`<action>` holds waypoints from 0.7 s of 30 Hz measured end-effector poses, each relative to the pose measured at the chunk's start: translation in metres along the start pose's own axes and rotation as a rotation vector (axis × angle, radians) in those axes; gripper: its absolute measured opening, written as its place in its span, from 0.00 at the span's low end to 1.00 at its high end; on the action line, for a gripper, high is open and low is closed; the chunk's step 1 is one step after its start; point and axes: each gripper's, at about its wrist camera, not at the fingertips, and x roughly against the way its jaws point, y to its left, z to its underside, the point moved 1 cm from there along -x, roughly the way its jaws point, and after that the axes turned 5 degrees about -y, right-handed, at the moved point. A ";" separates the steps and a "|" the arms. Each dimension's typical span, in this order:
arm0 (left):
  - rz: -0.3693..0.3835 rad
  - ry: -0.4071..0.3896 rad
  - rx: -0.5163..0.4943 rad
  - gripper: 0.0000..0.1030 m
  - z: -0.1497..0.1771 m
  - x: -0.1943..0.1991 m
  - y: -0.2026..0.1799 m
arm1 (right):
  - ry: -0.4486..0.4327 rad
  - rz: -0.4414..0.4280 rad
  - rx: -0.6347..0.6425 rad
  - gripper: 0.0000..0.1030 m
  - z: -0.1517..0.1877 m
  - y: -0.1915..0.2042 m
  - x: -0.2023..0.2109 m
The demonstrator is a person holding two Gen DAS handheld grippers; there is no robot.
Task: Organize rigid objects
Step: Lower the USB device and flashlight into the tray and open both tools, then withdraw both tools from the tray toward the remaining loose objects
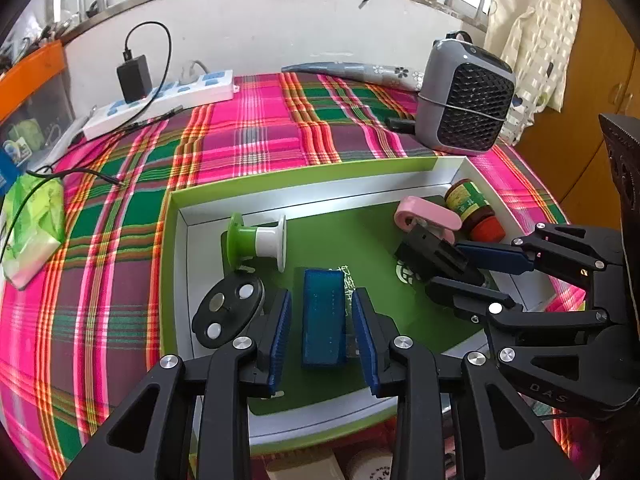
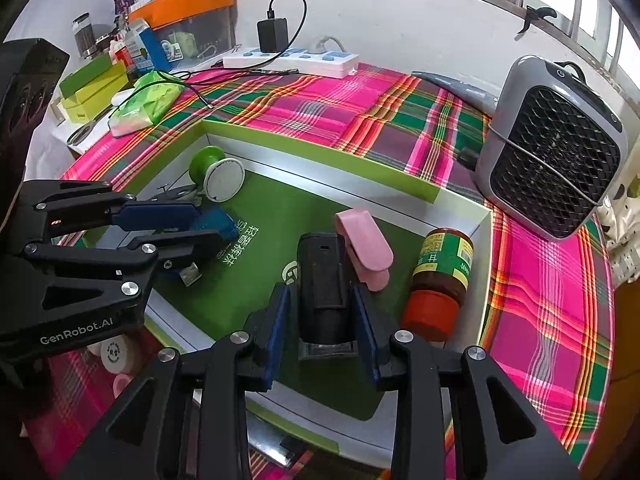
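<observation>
Left claw is spread, pads either side of the blue block with gaps showing, so it straddles rather than pinches; the block lies flat on the green floor of the tray. Right claw is spread too, around the black cylinder, which lies along the fingers; I judge both sit square so a squeeze would catch the long sides. Whether the right pads touch the cylinder, I cannot tell.

Just left of the block, a black disc with 3 silver studs leans at the tray wall, its lower edge hidden behind the left finger. Beyond, a green spool lies on its side. By the cylinder, a pink clip, then a jar tipped over in the far corner, label unreadable.

Well beyond the tray on the plaid surface: heater, power strip. Below the tray, round containers are cut off.
</observation>
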 end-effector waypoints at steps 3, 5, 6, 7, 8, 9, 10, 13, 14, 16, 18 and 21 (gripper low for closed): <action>-0.004 -0.010 -0.001 0.30 0.001 0.005 -0.001 | -0.006 0.004 -0.003 0.33 0.001 0.000 0.004; -0.009 -0.018 -0.003 0.30 0.001 0.009 -0.002 | -0.012 0.008 -0.008 0.33 0.001 0.000 0.006; -0.012 -0.020 -0.003 0.30 0.002 0.011 -0.003 | -0.019 0.010 -0.012 0.34 0.001 0.000 0.009; -0.012 -0.024 -0.003 0.30 0.002 0.014 -0.003 | -0.025 0.011 -0.015 0.34 0.001 0.001 0.011; -0.011 -0.028 -0.003 0.30 0.003 0.016 -0.004 | -0.032 0.009 -0.019 0.34 0.001 0.001 0.013; -0.011 -0.031 -0.003 0.30 0.004 0.018 -0.004 | -0.039 0.006 -0.022 0.35 0.001 0.001 0.016; -0.012 -0.034 -0.002 0.30 0.004 0.021 -0.005 | -0.044 0.006 -0.024 0.37 0.001 0.001 0.018; -0.033 -0.046 -0.010 0.30 0.006 0.028 -0.006 | -0.051 0.011 -0.022 0.38 0.003 0.003 0.024; -0.036 -0.051 -0.010 0.30 0.007 0.032 -0.007 | -0.054 0.015 -0.021 0.38 0.004 0.004 0.027; -0.033 -0.060 -0.006 0.30 0.009 0.038 -0.007 | -0.059 0.016 -0.021 0.38 0.006 0.005 0.031; -0.037 -0.069 -0.002 0.30 0.011 0.043 -0.008 | -0.068 0.015 -0.024 0.38 0.007 0.007 0.036; -0.040 -0.075 -0.001 0.30 0.016 0.051 -0.008 | -0.082 0.016 -0.027 0.39 0.010 0.010 0.044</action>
